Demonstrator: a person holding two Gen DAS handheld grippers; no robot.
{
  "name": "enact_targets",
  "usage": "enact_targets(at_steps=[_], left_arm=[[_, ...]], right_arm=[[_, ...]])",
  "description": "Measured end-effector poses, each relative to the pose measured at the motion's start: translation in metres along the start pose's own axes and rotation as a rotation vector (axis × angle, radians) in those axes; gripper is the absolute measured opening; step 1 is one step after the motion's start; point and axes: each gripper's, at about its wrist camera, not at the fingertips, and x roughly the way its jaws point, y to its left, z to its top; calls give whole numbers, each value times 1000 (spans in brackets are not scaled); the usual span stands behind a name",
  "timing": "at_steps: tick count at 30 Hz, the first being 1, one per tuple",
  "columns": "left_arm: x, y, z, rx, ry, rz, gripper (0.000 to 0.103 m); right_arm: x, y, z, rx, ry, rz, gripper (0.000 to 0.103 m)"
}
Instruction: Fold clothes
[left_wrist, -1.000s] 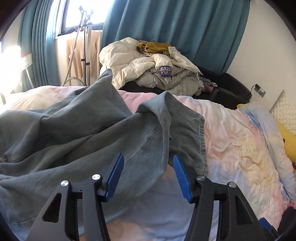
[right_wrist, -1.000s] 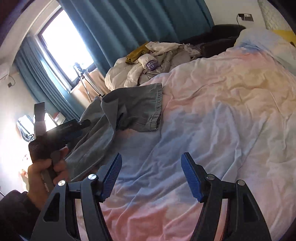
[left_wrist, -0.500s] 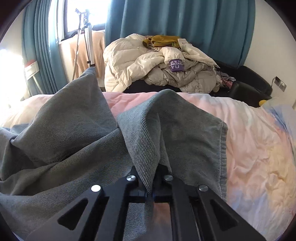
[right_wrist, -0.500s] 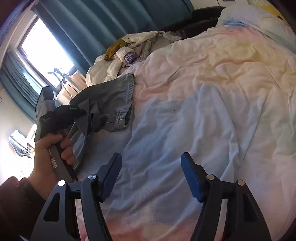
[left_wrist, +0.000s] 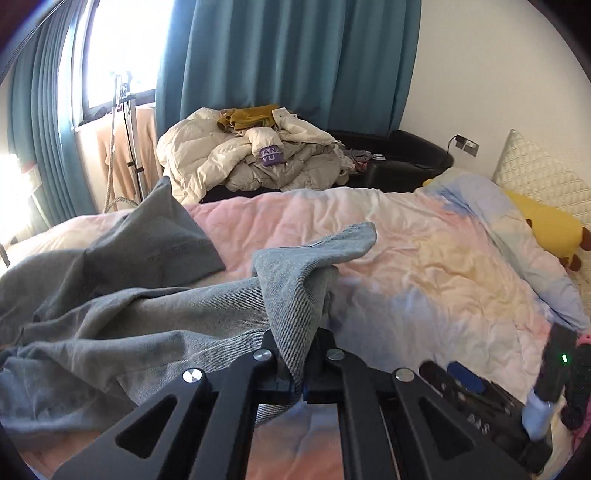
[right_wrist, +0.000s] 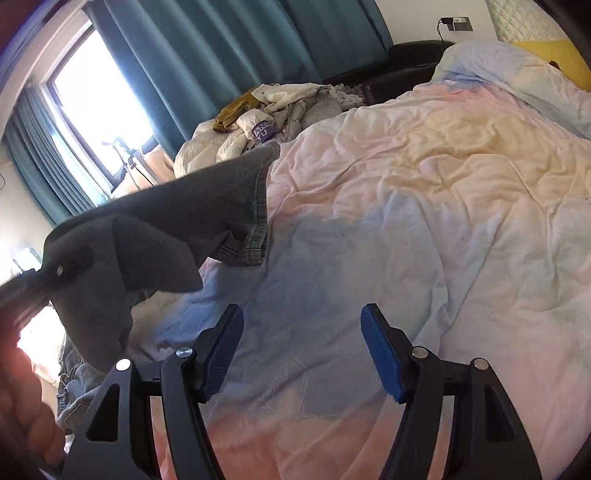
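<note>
Grey denim jeans (left_wrist: 155, 317) lie crumpled across the left of the bed. My left gripper (left_wrist: 297, 384) is shut on a fold of one leg near its hem, and the cloth rises in a peak in front of it. In the right wrist view the same jeans (right_wrist: 207, 206) hang lifted at the left, held by the left gripper (right_wrist: 55, 273) in a hand (right_wrist: 22, 406). My right gripper (right_wrist: 301, 350) is open above the bare duvet, with nothing between its blue pads (right_wrist: 378, 347). Its tip also shows low right in the left wrist view (left_wrist: 465, 376).
A pastel pink, blue and yellow duvet (right_wrist: 424, 206) covers the bed. A heap of cream jackets (left_wrist: 255, 158) sits on a dark sofa (left_wrist: 399, 162) behind it. Teal curtains (left_wrist: 288, 66) and a window lie beyond. A yellow plush toy (left_wrist: 543, 225) rests by the pillow.
My left gripper went from open around the jeans leg to shut on it, then lifted the fold and carried it right. My right gripper stayed open and swung lower over the duvet.
</note>
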Motion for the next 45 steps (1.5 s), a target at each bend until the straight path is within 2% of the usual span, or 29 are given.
enact_targets(at_steps=[4, 8, 11, 17, 29, 31, 33, 35, 37, 39, 41, 43, 45], left_arm=[[-27, 10, -48, -11, 26, -25, 1], [-29, 29, -88, -49, 41, -34, 1], [-25, 49, -102, -113, 32, -78, 1], [-16, 70, -105, -171, 14, -137, 1], [6, 89, -113, -252, 33, -153, 1], [9, 90, -113, -249, 32, -147, 1], [10, 89, -113, -238, 29, -138, 1], [10, 89, -113, -230, 23, -150, 1], [9, 89, -112, -229, 22, -157, 1], [8, 89, -112, -229, 20, -175, 2], [6, 89, -112, -231, 2, -183, 10], [1, 90, -112, -245, -40, -200, 33], [-3, 89, -111, -253, -66, -214, 48]], right_arm=[[-11, -12, -6, 82, 25, 46, 67], [-16, -18, -10, 171, 77, 123, 67], [-17, -15, -13, 198, 99, 162, 67], [22, -23, -30, 370, 235, 275, 67], [141, 3, -24, 538, 363, 441, 67], [154, 3, -22, 569, 362, 462, 67], [157, 4, -14, 561, 338, 448, 55], [156, 11, 0, 474, 311, 382, 21], [157, 16, 12, 414, 285, 341, 6], [158, 20, 25, 373, 265, 328, 5], [155, 25, 41, 326, 234, 322, 3], [144, 31, 60, 264, 162, 318, 2], [130, 33, 79, 215, 78, 330, 2]])
